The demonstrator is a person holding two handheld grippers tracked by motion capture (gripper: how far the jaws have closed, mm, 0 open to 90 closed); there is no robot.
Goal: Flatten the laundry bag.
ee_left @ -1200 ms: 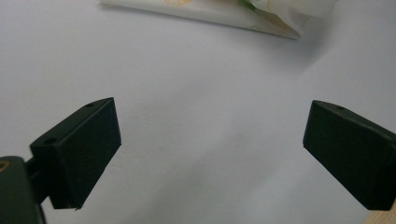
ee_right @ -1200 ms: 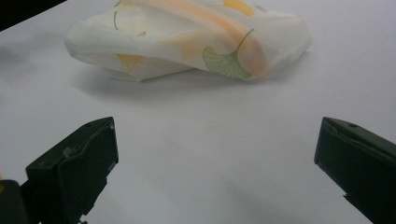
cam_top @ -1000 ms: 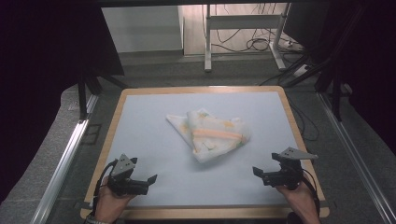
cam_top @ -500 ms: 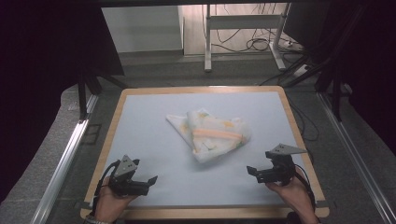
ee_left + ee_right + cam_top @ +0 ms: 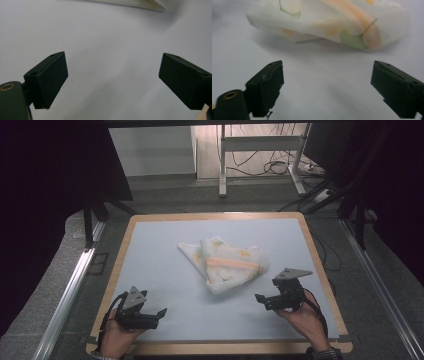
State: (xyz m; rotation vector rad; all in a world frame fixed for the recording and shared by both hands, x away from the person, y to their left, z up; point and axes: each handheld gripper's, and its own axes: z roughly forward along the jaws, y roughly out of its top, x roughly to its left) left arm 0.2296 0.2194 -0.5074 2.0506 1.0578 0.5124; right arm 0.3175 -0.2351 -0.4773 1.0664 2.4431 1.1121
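Right claw [image 5: 261, 299]: jaws spread wide, nothing between them, held low over the worktop [image 5: 165, 265] with the tips aimed left and slightly forward. Judged a ready pose for reaching the cloth [image 5: 227, 264], the wide gap suiting a pinch on a soft edge.

Left claw [image 5: 161, 313]: jaws equally wide, empty, hovering just above the bare pale-blue surface near the front left corner, tips aimed right. Likely parked until a second hold is needed.

The cloth, white with orange stripe and green ginkgo-leaf print, lies crumpled in a loose heap at mid-worktop. Its near right edge sits near the right claw, ahead and to the left, not touching. In the right gripper view the cloth [image 5: 329, 22] lies just beyond the jaws. From the left claw it is well apart; the left gripper view catches a corner [image 5: 140, 4].
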